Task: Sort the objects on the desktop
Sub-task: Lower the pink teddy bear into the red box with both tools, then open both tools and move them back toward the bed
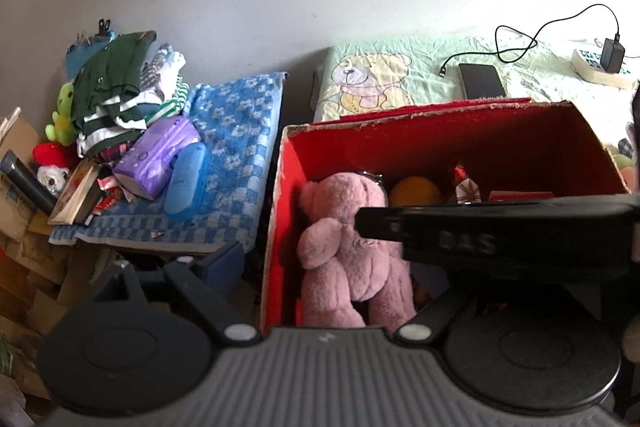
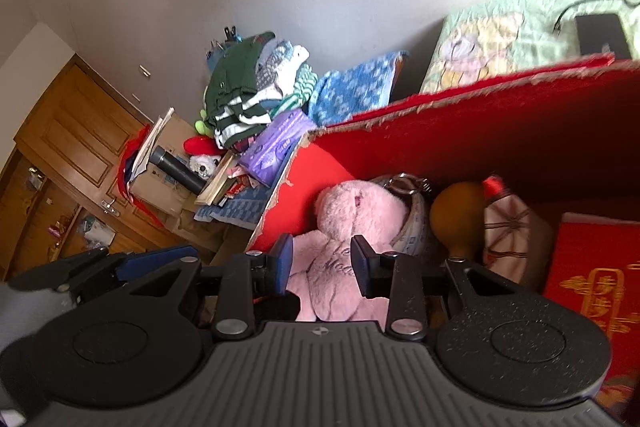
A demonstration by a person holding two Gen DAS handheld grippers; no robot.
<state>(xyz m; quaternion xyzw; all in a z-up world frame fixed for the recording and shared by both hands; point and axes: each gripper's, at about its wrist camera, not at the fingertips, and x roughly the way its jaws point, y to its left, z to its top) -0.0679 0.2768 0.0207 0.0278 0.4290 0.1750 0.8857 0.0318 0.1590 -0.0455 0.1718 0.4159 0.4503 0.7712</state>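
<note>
Right gripper (image 1: 500,231) blurred, hiding pink plush (image 1: 352,255) partly.

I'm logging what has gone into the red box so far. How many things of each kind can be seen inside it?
Plush toys: 1, the pink plush
Round orange things: 1, the orange ball
Patterned packets with a red top: 1
Red packets with gold print: 1
Patterned pouch with metal ring: 1
Total: 5 visible in the red box; more may lie hidden underneath.
</note>
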